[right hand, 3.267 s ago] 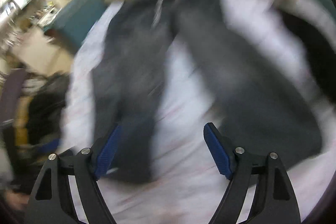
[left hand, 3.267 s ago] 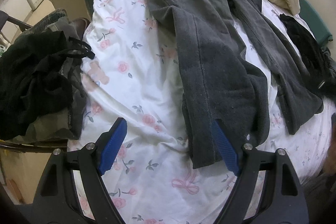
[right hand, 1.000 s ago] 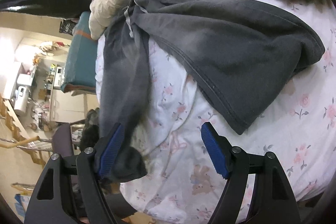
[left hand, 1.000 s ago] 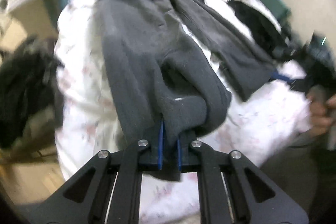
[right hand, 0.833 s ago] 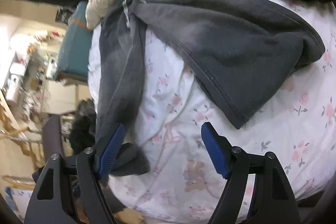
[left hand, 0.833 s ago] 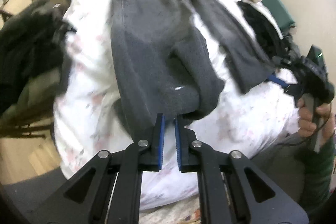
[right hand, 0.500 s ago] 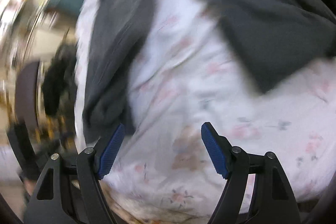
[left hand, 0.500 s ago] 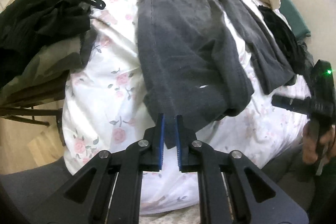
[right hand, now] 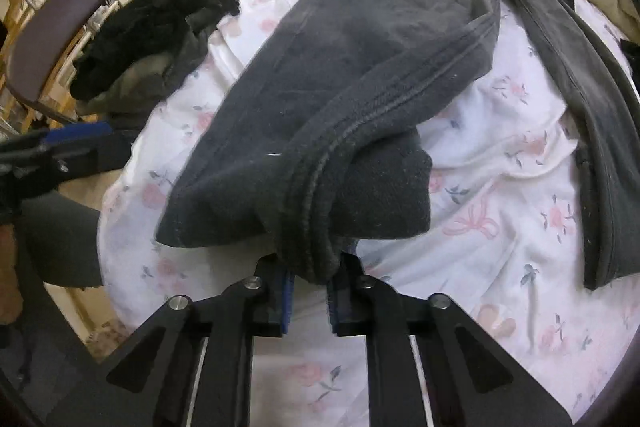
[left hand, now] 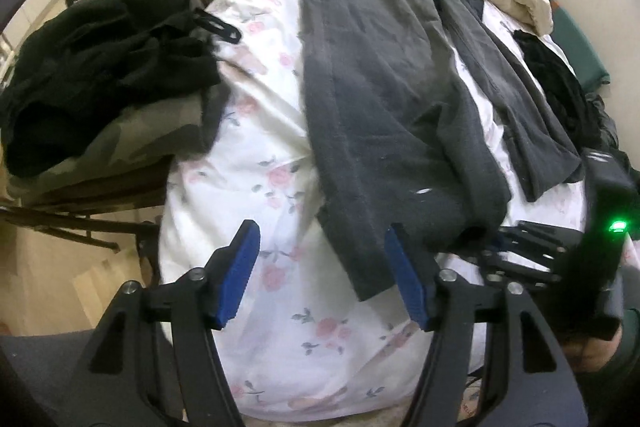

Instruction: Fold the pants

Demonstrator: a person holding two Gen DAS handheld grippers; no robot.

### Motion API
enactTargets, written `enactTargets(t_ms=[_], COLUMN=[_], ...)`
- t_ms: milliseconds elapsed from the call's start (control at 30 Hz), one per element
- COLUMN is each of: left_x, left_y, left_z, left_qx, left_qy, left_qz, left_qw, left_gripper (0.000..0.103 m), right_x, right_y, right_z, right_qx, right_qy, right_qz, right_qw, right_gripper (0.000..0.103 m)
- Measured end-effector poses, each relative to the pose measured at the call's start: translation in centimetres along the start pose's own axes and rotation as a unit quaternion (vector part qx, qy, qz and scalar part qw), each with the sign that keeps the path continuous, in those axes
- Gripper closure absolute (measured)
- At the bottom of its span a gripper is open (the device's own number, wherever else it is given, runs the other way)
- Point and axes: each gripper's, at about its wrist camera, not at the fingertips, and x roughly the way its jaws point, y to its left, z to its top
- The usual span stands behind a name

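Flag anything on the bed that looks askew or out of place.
The grey pants lie unevenly: one leg's cuff is bunched and doubled over in the right gripper, the other leg splays off sideways. A small white fleck sits near that cuff.

Ahead of my left gripper (left hand: 320, 269) the pants (left hand: 384, 99) look like thick, matt, fuzzy dark grey fleece with raised stitched seams. My right gripper (right hand: 310, 293) shows ribbed blue pads on matt black plastic arms with shiny metal screws. The bed sheet (left hand: 256, 163) under both is smooth white cloth, flower-printed, with a faint sheen.
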Motion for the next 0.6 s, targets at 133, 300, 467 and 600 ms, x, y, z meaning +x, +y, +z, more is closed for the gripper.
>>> enactTargets(t_ms=[133,300,467,600], left_x=[-0.4,-1.6,-1.2,1.2], left_y=[1.1,1.1,0.9,0.1], left_z=[-0.1,0.4,1.1,0.5], left_qx=[-0.026,-0.054,-0.062,-0.042], left_qy=[-0.003,-0.037,-0.043,0.014], left_qz=[-0.002,-0.002,0.009,0.011], left_qw=[0.9997,0.9978,0.9971,0.999], left_gripper=[0.041,0.041,0.041,0.041], right_x=[-4.2,-11.8,-10.6,-4.2], right_y=[0.8,-1.3,-6.5,-11.7], right_z=[-0.6,-2.0,-3.6,-7.1], right_qx=[0.035,0.115,0.217,0.315], right_qy=[-0.016,-0.094,-0.059,0.049], right_qz=[0.1,0.247,0.162,0.058], right_qw=[0.994,0.958,0.961,0.946], right_gripper=[0.1,0.1,0.1,0.095])
